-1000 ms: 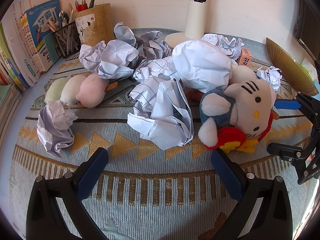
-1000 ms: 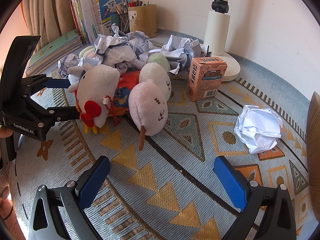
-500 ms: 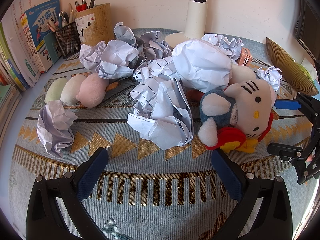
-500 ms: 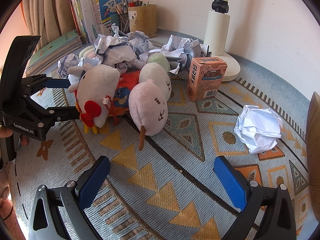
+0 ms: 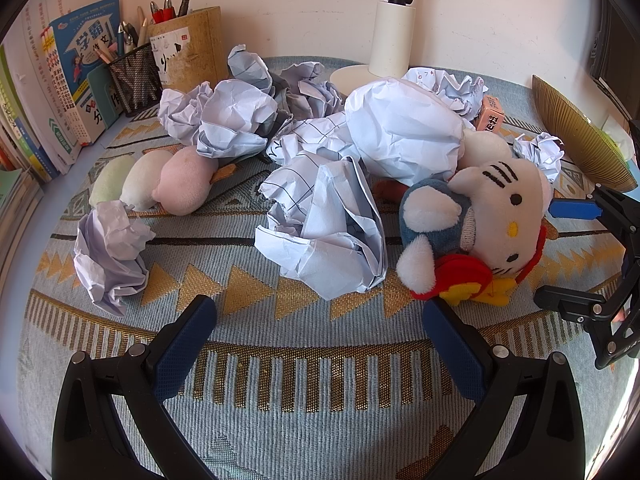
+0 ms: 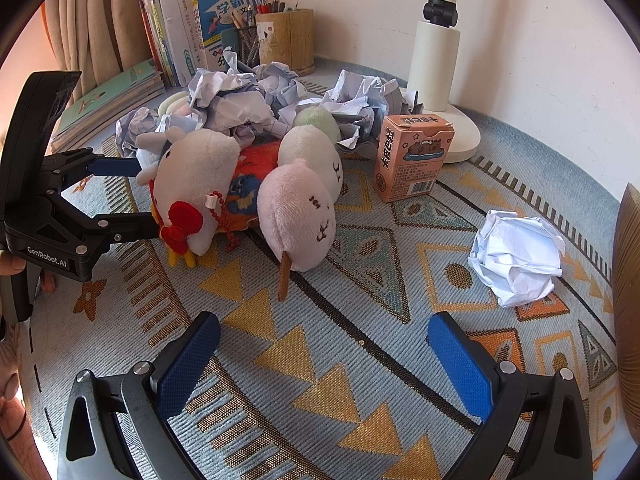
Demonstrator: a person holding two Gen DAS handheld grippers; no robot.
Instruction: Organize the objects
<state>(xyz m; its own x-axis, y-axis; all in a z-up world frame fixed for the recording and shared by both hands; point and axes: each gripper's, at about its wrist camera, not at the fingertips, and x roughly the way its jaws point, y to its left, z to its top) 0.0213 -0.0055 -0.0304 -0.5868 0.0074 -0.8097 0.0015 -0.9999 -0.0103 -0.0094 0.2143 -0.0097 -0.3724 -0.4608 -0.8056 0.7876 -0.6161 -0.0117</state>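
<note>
Paper balls (image 5: 324, 236): cannot count exactly; 2 dango plushies (image 6: 304, 196); 1 cat plush (image 5: 496, 216); 1 box (image 6: 412, 156); 2 pen holders (image 5: 188, 48).

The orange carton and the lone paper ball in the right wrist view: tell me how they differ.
The orange carton stands upright with flat printed faces; the lone paper ball is a crumpled, rounded lump with no fixed shape. The carton is orange with a cartoon and barcode; the ball is plain white. The carton sits close to the lamp base; the ball lies apart. Both rest on the patterned mat.
</note>
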